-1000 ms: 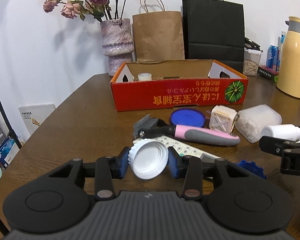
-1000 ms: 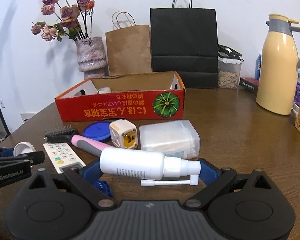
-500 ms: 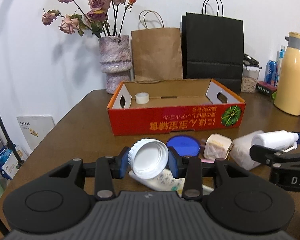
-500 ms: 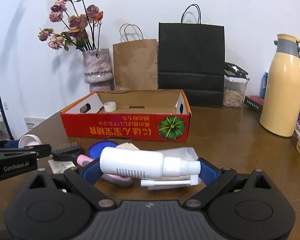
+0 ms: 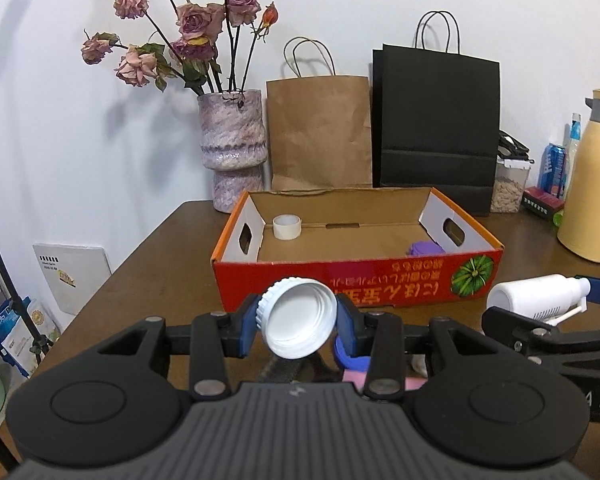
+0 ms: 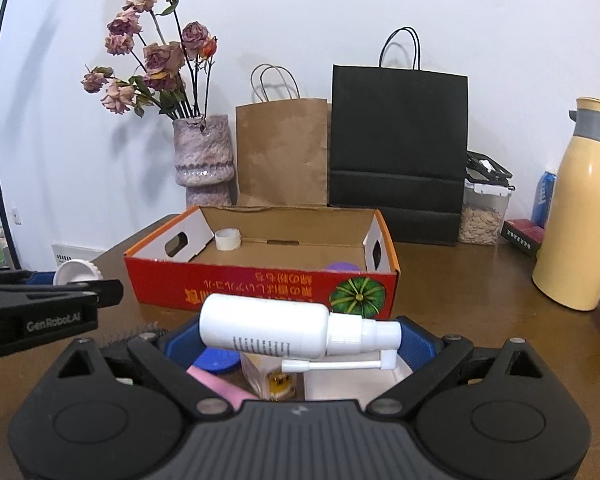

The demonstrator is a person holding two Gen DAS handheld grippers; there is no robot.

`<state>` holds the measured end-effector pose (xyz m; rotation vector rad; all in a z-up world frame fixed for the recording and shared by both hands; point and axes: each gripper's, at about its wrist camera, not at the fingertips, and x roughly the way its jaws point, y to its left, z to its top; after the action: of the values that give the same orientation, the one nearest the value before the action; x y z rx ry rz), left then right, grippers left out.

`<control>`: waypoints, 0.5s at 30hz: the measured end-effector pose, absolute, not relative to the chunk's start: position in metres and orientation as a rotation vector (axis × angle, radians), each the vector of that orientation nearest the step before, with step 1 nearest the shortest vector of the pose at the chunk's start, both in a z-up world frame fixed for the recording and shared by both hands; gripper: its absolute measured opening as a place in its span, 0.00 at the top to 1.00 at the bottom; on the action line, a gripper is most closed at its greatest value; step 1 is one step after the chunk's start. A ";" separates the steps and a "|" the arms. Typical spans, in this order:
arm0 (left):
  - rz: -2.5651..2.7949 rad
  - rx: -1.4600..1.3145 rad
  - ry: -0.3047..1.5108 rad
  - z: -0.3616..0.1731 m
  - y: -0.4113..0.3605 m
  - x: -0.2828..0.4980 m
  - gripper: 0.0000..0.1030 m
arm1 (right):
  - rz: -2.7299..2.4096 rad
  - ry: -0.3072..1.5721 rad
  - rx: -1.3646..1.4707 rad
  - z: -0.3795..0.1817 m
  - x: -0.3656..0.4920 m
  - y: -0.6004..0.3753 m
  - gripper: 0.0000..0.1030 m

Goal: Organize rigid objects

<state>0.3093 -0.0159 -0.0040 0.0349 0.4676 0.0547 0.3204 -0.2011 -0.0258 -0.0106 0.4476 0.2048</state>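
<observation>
Left wrist view: left gripper [image 5: 296,320] clamps white cap [image 5: 298,318]
Right gripper [image 6: 300,332]: grips spray bottle [image 6: 276,326] crosswise
Red box [image 5: 356,280]: 12 o'clock

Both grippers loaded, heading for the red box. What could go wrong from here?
1. The white cap sits tilted in the left gripper; it may slip out.
2. The spray bottle is clamped end to end in the right gripper; its thin nozzle arm could catch the red box wall.
</observation>
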 end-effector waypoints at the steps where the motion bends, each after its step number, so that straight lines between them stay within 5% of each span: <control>1: 0.056 0.032 0.466 -0.003 -0.015 0.312 0.60 | 0.205 0.446 -0.010 -0.025 0.323 -0.200 0.05; 15: 0.091 -0.009 0.447 0.005 -0.008 0.363 0.60 | 0.201 0.417 -0.009 -0.017 0.371 -0.189 0.05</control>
<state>0.3626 -0.0077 0.0047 -0.0095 0.4466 0.0906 0.3712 -0.1887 -0.0171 -0.0091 0.4169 0.2015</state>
